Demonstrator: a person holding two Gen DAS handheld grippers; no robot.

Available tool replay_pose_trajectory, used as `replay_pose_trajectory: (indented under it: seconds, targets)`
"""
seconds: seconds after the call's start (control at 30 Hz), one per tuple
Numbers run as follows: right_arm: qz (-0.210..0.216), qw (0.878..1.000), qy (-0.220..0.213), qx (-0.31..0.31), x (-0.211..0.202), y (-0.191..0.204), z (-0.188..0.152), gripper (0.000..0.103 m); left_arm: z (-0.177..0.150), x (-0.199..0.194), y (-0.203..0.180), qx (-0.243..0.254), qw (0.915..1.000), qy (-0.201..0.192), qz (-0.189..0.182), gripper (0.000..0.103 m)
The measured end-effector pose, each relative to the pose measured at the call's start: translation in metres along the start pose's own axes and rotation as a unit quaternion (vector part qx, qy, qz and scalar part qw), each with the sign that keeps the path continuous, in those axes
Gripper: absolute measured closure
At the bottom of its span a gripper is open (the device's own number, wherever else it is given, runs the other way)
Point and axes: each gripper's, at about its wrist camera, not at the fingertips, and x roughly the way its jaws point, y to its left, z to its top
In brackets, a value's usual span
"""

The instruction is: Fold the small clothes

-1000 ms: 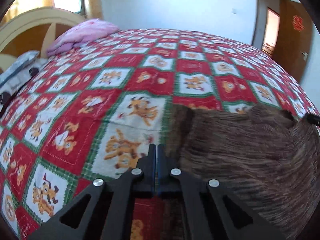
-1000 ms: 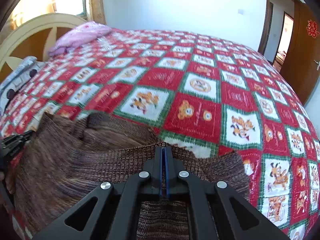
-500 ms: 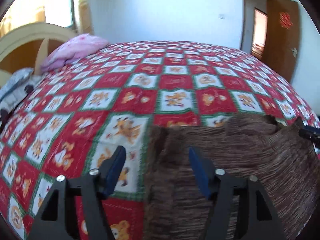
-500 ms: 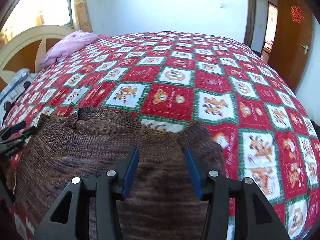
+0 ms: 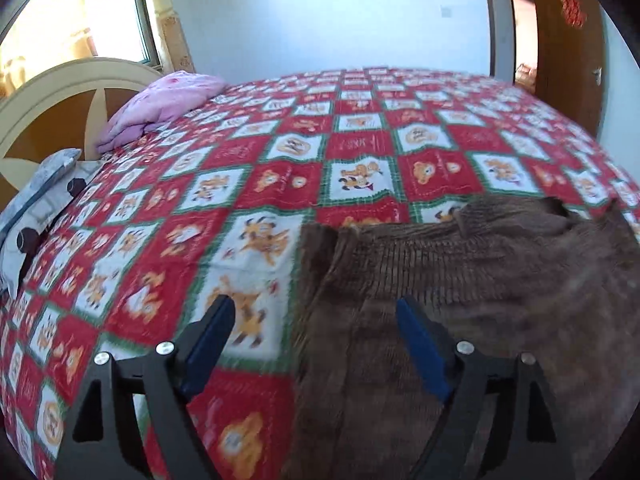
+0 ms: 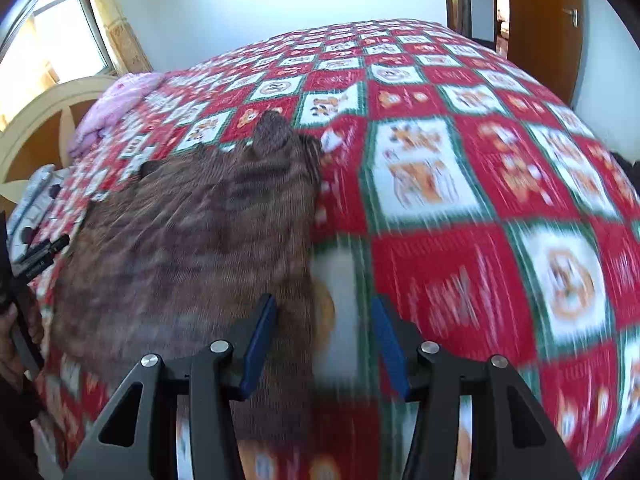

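The brown ribbed knit garment (image 5: 472,304) lies spread flat on the bed's red, white and green checked cartoon-print quilt (image 5: 360,148). In the left wrist view its left edge runs up between the fingers of the left gripper (image 5: 316,336): the left blue-padded finger (image 5: 208,340) hangs over bare quilt, the right one over the knit. These fingers stand wide apart, having just been opening further, and they clamp nothing; the cloth lies below them, not pinched.

In the right wrist view the garment (image 6: 192,240) fills the left half of the picture, and its right edge passes beneath the right gripper (image 6: 324,344). That gripper's fingers are parted to a middling gap, the left pad (image 6: 260,344) over the knit and the right over quilt, with nothing gripped between them. Whether the tips touch the fabric I cannot tell; this view is motion-blurred.
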Motion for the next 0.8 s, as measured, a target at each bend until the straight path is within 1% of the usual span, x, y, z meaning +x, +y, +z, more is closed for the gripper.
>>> replay_pose_trajectory:
  seconds: [0.07,0.1,0.17,0.2,0.23,0.27,0.33,0.4,0.47,0.53,0.6,0.63,0.7,0.77,0.8]
  targets:
    - [0.015,1.0,0.004,0.005,-0.008,-0.002,-0.011,0.053,-0.016,-0.015,0.01,-0.004,1.0,0.0,0.0,0.017]
    - [0.021,1.0,0.008,0.007,-0.01,-0.003,-0.016,0.056,-0.025,-0.022,0.014,-0.007,1.0,0.004,-0.002,0.017]
    - [0.025,1.0,0.017,0.007,-0.008,0.001,-0.025,0.07,-0.041,-0.027,0.019,-0.011,0.9998,0.015,-0.009,0.017]
    - [0.021,1.0,0.013,0.005,-0.009,0.002,-0.027,0.081,-0.046,-0.028,0.019,-0.009,0.9998,0.019,-0.008,0.017]
    - [0.021,1.0,0.008,0.003,-0.011,0.005,-0.029,0.088,-0.053,-0.029,0.019,-0.006,0.9997,0.023,-0.004,0.017]
    - [0.025,1.0,0.005,0.003,-0.012,0.007,-0.03,0.09,-0.06,-0.029,0.019,-0.003,0.9997,0.026,0.0,0.017]
    - [0.022,1.0,0.002,-0.007,-0.014,0.013,-0.031,0.1,-0.067,-0.026,0.019,-0.005,0.9993,0.035,0.006,0.017]
    - [0.015,1.0,0.007,-0.019,-0.016,0.019,-0.034,0.102,-0.071,-0.024,0.02,-0.014,0.9992,0.037,0.006,0.017]
    - [0.008,1.0,-0.001,-0.03,-0.03,0.023,-0.036,0.102,-0.072,-0.025,0.018,-0.004,0.9994,0.034,0.012,0.016]
    - [0.007,0.999,-0.013,-0.043,-0.051,0.027,-0.04,0.102,-0.072,-0.024,0.018,0.002,0.9992,0.033,0.021,0.011]
    - [-0.015,0.998,-0.014,-0.063,-0.065,0.03,-0.048,0.102,-0.075,-0.023,0.021,0.001,0.999,0.036,0.024,0.007]
    - [-0.033,0.996,-0.008,-0.078,-0.062,0.032,-0.053,0.102,-0.077,-0.023,0.024,-0.005,0.9991,0.038,0.019,0.007]
    - [-0.052,0.994,0.009,-0.094,-0.047,0.031,-0.061,0.102,-0.08,-0.023,0.027,-0.013,0.9991,0.038,0.009,0.007]
    - [-0.052,0.995,0.018,-0.087,-0.033,0.026,-0.064,0.101,-0.081,-0.024,0.028,-0.013,0.9992,0.037,0.004,0.007]
    - [-0.049,0.996,0.009,-0.08,-0.033,0.023,-0.063,0.1,-0.082,-0.025,0.028,-0.012,0.9993,0.036,0.004,0.007]
